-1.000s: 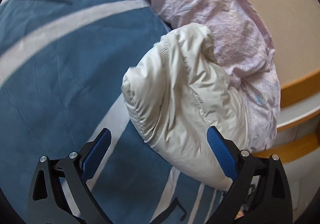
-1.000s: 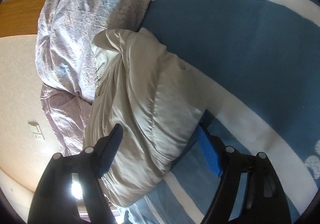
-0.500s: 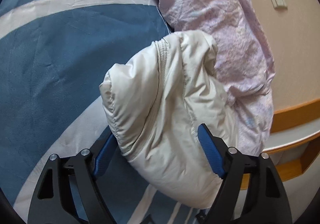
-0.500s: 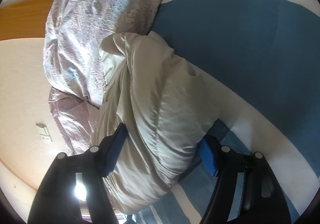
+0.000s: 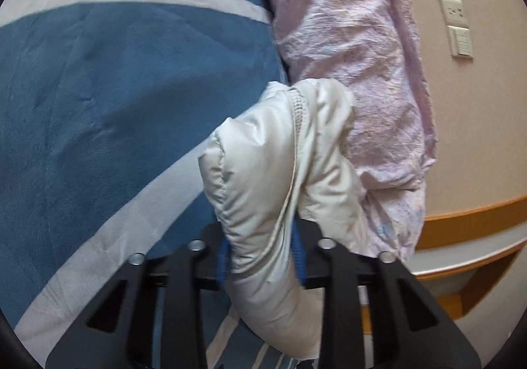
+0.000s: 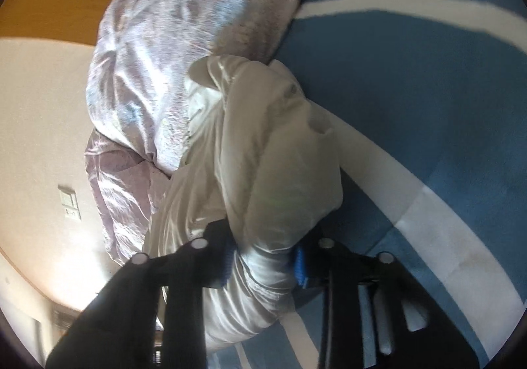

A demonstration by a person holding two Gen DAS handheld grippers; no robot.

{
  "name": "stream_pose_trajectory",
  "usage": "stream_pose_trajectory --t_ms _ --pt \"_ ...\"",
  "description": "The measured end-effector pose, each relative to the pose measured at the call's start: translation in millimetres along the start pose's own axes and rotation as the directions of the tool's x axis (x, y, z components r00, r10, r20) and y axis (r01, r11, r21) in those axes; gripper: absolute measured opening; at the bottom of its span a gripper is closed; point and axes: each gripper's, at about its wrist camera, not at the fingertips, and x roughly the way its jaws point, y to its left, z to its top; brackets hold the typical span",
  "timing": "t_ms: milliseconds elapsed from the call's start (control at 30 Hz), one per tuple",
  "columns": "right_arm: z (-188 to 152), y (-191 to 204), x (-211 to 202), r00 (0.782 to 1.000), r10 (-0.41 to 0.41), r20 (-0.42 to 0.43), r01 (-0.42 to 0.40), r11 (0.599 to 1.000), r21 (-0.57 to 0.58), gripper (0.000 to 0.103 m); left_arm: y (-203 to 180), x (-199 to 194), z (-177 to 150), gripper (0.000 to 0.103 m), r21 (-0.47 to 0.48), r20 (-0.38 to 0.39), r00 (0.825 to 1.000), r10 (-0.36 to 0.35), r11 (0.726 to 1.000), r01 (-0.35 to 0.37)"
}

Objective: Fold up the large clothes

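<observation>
Blue bedspread (image 5: 115, 89) with broad white stripes (image 5: 131, 0) covers the bed; stripes curve across it in both views (image 6: 428, 79). Crumpled pink quilt (image 5: 355, 49) bunched along the bed's edge next to the wall, also seen in the right view (image 6: 158, 39). Beige wall (image 5: 474, 112) carries a socket (image 5: 454, 11) with a light switch (image 5: 461, 41) just below it. Wooden ledge (image 5: 474, 214) runs along the wall, with a pale shelf (image 5: 461, 260) beneath it.
</observation>
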Motion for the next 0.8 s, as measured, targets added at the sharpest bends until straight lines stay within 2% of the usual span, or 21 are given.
stream_pose_trajectory --t_ms 167,433,667,800 --pt "-1 15 -11 1.000 0.019 0.022 -0.017 0.999 -0.050 0.023 -17 -9 1 0.018 0.047 0.003 0.999 -0.036 0.998 0.036" --pt "-9 26 -33 0.999 0.040 0.012 -0.038 0.994 -0.099 0.022 -27 -29 -1 0.018 0.082 -0.006 0.999 -0.053 0.995 0.053" --pt "-33 18 -68 0.999 0.030 -0.014 -0.031 0.988 -0.154 0.022 -17 -68 -16 0.018 0.099 -0.031 0.998 -0.061 0.993 0.064" --pt "-52 -2 -92 0.999 0.026 -0.029 -0.030 0.988 -0.150 0.022 1 -89 -29 0.018 0.094 -0.048 0.997 -0.053 0.994 0.057"
